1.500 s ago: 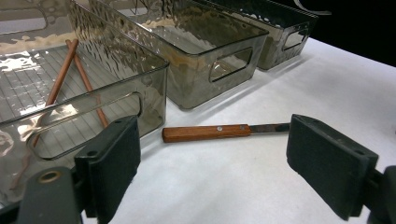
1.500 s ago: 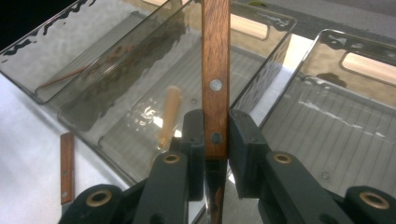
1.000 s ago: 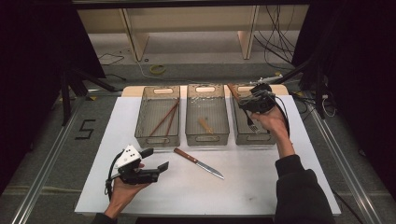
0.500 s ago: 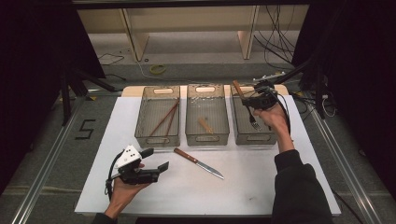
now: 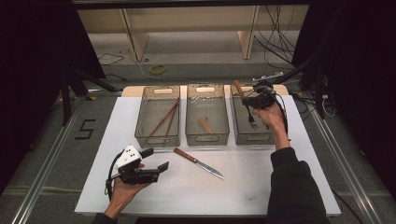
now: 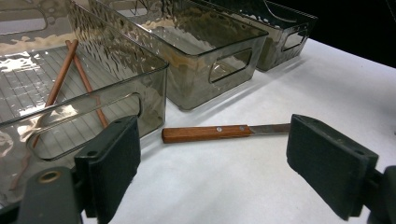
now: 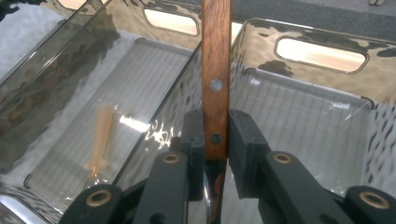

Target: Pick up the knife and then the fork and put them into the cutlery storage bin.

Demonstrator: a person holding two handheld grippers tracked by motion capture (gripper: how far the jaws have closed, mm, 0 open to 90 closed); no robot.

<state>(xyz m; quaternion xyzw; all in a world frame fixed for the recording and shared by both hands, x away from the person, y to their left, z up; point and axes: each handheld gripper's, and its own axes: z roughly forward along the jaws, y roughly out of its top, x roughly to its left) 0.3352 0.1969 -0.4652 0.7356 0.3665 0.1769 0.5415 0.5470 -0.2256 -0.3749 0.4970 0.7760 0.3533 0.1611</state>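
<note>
Right gripper (image 7: 215,140) pinched fork (image 5: 250,117) by wooden handle over right bin (image 5: 243,136). Fork could slip, hit rim. Left gripper (image 6: 212,172) wide open, empty, near knife (image 6: 219,133).

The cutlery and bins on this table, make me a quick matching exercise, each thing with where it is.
1. fork
2. knife
3. chopsticks
4. wooden spoon

A. left bin
B. flat on the white table
C. middle bin
D. clamped in the right tool, over the right bin

Pairs: 1-D, 2-B, 3-A, 4-C
</note>
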